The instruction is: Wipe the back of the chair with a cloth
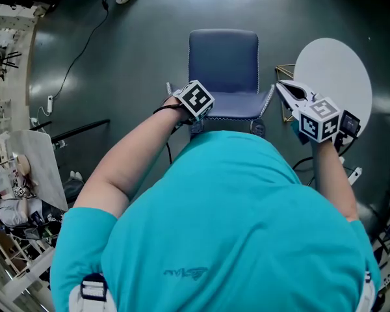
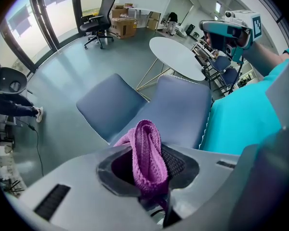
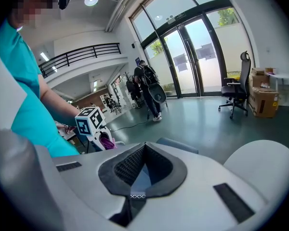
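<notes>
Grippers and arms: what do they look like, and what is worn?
The left gripper and right gripper have broad grey jaws with black pads, and each carries a white cube with black square markers. The person wears a teal short-sleeved shirt.

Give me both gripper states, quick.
Left gripper: closed on the purple cloth.
Right gripper: closed, nothing between its jaws.

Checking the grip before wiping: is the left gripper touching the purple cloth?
Touching. The left gripper view shows the left gripper shut on the purple cloth, which bulges out above its jaws.
</notes>
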Demonstrator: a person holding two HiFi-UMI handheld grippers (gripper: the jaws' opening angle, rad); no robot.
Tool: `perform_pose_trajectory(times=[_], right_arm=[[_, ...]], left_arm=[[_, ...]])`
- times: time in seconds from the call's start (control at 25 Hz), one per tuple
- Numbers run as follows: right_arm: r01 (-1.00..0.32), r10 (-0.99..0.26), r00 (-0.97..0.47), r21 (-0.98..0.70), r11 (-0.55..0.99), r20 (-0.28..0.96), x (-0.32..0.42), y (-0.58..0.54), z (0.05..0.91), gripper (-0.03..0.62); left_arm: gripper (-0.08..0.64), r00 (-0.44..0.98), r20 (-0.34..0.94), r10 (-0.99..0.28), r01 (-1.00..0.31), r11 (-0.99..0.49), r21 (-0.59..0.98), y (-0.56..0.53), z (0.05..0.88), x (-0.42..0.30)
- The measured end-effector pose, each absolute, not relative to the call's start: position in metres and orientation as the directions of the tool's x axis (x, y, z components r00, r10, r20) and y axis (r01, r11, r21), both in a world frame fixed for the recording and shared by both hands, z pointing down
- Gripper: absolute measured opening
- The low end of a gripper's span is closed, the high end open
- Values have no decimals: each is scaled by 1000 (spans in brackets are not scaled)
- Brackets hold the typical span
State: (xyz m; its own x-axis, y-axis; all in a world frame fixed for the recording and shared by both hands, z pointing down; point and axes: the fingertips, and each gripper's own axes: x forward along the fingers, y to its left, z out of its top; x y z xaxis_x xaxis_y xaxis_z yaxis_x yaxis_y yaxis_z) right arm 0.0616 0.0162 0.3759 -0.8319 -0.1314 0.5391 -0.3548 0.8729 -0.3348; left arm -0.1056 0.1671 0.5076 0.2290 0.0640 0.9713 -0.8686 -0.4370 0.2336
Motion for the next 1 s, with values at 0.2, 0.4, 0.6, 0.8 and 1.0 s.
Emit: perform_pose_trajectory(times=[0.2, 0.4, 0.6, 0.8, 1.0], right_arm=[[-372, -148, -831, -337, 865, 536, 71, 14, 377, -2], [-388, -162, -829, -341, 857, 536, 81, 13, 379, -2], [-405, -177, -827, -346, 847, 534, 92, 10, 382, -2], [-417, -191, -827, -350, 839, 528, 102, 8, 382, -2], [-432, -205, -826, -355, 829, 525, 107, 7, 381, -2]], left_arm=[[106, 233, 969, 78, -855, -458, 243, 162, 510, -92], [106, 237, 967, 92, -843, -476, 252, 156, 511, -78], [106, 239, 966, 102, -827, -500, 257, 148, 511, -62], [107, 232, 966, 117, -809, -528, 258, 144, 510, -48], [106, 234, 963, 132, -790, -552, 267, 141, 507, -39]])
